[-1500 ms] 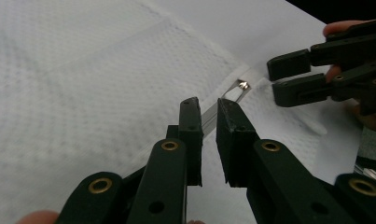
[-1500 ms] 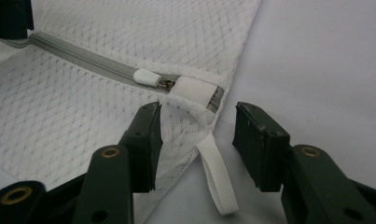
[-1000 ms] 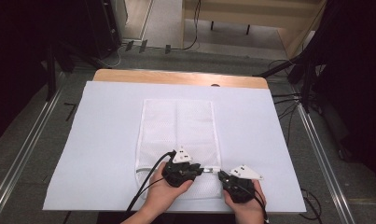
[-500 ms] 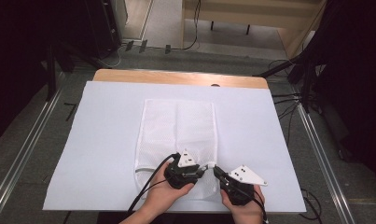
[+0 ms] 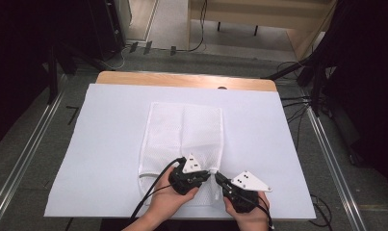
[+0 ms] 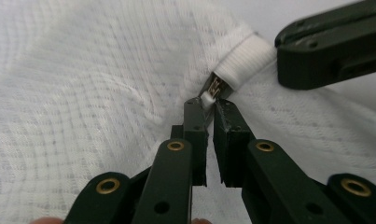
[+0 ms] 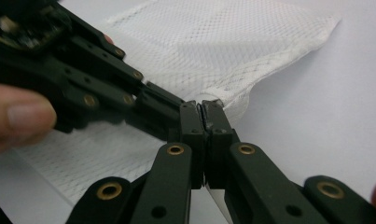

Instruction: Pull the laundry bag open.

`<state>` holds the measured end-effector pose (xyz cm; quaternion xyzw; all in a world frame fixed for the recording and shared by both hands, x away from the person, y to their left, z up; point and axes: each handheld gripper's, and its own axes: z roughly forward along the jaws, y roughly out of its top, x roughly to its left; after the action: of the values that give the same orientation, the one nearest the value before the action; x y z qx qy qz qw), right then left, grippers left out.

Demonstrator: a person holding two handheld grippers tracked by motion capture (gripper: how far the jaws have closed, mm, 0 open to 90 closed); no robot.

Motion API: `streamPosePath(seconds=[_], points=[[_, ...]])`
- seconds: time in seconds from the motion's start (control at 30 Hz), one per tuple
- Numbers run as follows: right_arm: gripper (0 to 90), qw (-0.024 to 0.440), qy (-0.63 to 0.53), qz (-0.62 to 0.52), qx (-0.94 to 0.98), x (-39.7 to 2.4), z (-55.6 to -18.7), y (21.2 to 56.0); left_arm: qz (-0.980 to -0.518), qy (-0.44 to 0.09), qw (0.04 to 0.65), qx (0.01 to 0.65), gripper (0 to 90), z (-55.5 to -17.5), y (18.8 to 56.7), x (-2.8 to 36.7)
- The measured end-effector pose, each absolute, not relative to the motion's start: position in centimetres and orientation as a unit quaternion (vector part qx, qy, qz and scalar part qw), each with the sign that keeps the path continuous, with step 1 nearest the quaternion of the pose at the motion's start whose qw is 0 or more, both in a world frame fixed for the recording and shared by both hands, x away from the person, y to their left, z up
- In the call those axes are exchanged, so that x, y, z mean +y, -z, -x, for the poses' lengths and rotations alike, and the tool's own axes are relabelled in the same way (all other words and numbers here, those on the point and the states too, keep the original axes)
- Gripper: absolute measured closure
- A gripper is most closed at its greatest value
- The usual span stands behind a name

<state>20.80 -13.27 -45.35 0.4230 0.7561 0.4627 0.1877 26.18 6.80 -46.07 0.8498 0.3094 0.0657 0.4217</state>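
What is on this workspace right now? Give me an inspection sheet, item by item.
Surface: white sheet over a wooden table.
Job's things: white mesh bag lying flat; zipper pull at its near corner.
Clutter: nothing seen.
Grippers: left claw pinching the zipper pull; right claw shut on the bag's corner edge.
Cables: black cable trailing from the left claw.
Surroundings: grey floor, floor wires, dark stands.

The left gripper and right gripper have closed in — tips now meeting at the mesh bag's corner.
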Motion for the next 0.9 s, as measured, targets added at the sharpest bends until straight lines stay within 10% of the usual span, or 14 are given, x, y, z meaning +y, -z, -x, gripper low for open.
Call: streamPosePath(seconds=[0.2,0.47,0.9], points=[[90.0,0.190,-0.461,-0.427,0.754,-13.3,-20.8,45.4,-0.849,-0.074,0.421,0.310,90.0,-26.2,45.8,7.2],[90.0,0.190,-0.466,-0.431,0.749,-13.5,-20.8,45.2,-0.862,-0.086,0.401,0.298,72.6,-26.1,46.4,6.5],[90.0,0.189,-0.467,-0.421,0.755,-13.4,-20.9,45.1,-0.857,-0.103,0.403,0.303,79.5,-26.0,46.2,6.6]])
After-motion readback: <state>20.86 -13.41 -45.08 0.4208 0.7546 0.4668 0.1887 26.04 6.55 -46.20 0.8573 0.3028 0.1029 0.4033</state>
